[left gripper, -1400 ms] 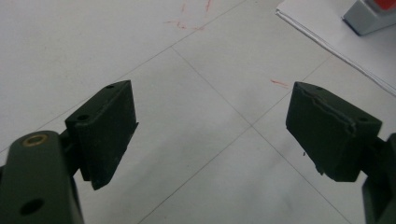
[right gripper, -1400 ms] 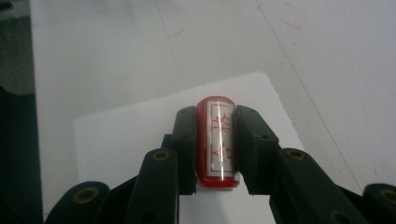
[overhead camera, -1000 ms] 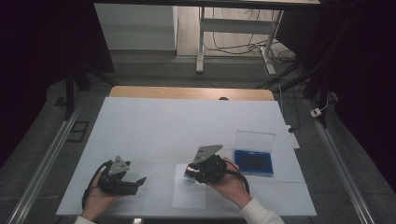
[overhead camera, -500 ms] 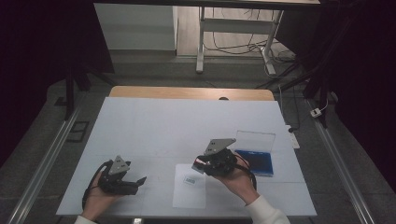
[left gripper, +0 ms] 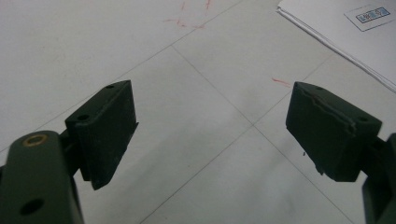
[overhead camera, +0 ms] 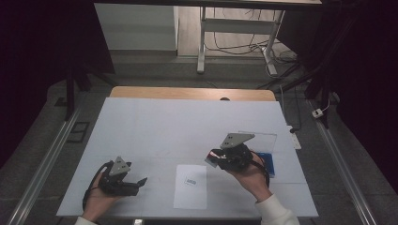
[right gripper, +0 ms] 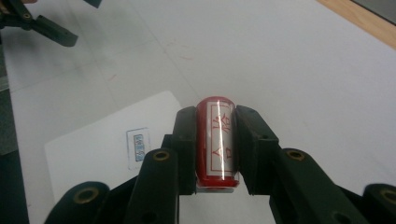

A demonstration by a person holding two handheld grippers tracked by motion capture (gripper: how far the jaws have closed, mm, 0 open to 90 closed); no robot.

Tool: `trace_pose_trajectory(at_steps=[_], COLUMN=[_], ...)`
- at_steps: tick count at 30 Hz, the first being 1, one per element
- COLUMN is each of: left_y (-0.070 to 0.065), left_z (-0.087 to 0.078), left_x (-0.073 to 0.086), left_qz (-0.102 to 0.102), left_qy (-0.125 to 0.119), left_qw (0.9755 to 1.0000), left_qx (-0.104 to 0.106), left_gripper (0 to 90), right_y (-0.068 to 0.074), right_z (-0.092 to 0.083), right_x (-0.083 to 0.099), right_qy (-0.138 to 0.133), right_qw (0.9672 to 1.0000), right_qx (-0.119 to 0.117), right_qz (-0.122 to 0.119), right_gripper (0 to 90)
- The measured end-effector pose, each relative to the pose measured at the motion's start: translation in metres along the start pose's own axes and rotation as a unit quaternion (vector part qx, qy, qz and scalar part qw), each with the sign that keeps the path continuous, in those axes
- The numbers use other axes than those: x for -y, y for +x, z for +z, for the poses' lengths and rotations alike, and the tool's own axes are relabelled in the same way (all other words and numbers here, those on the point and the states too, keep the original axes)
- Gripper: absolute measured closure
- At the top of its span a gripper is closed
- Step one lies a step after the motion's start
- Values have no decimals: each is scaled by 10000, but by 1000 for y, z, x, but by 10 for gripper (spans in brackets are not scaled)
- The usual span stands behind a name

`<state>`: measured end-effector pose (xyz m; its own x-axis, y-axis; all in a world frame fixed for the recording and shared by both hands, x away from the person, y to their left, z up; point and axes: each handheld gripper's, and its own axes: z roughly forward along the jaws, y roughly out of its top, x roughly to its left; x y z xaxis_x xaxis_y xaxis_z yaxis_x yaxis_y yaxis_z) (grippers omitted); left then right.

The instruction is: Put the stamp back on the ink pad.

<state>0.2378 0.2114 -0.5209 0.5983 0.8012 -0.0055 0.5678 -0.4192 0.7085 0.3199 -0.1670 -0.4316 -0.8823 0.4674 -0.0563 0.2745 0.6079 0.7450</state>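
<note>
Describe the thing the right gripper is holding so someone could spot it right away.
On the white table, look right of the sheet of paper near the front edge. The right gripper holds a small red stamp clamped between its jaws. Nothing else there is red with a white label bearing red characters.

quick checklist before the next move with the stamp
1. Grip: right gripper shut on the red stamp, both pads on its sides: ok.
2. Stamp clear of the paper, held up to its right in the high view: ok.
3. Blue mark already on the paper: ok.
4. Blue ink pad partly hidden behind the right hand; lid state: cannot tell.
5. Left gripper open with nothing between its jaws, resting off the paper, so the sheet is not held down: not ok.
6. Stamp face inked: cannot tell.
</note>
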Motion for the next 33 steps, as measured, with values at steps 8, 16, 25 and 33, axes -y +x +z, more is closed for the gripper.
trace_pose_trajectory(at_steps=[8,16,25,33], left_y=[0,0,0,0], left_z=[2,1,2,1], left_x=[-2,-2,-3,-2], left_qz=[-1,23,10,-3], left_qy=[-3,-23,-18,-35], left_qw=[10000,10000,10000,10000], left_qx=[-2,23,17,18], left_gripper=[162,162,161,161], right_y=[-17,-35,-52,-69], right_z=[-20,-39,-53,-55], right_x=[14,30,46,62], right_qy=[34,134,333,645], right_qw=[9995,9975,9935,9878], right_qx=[230,528,841,1091], right_qz=[230,457,695,909], right_gripper=[698,698,698,698])
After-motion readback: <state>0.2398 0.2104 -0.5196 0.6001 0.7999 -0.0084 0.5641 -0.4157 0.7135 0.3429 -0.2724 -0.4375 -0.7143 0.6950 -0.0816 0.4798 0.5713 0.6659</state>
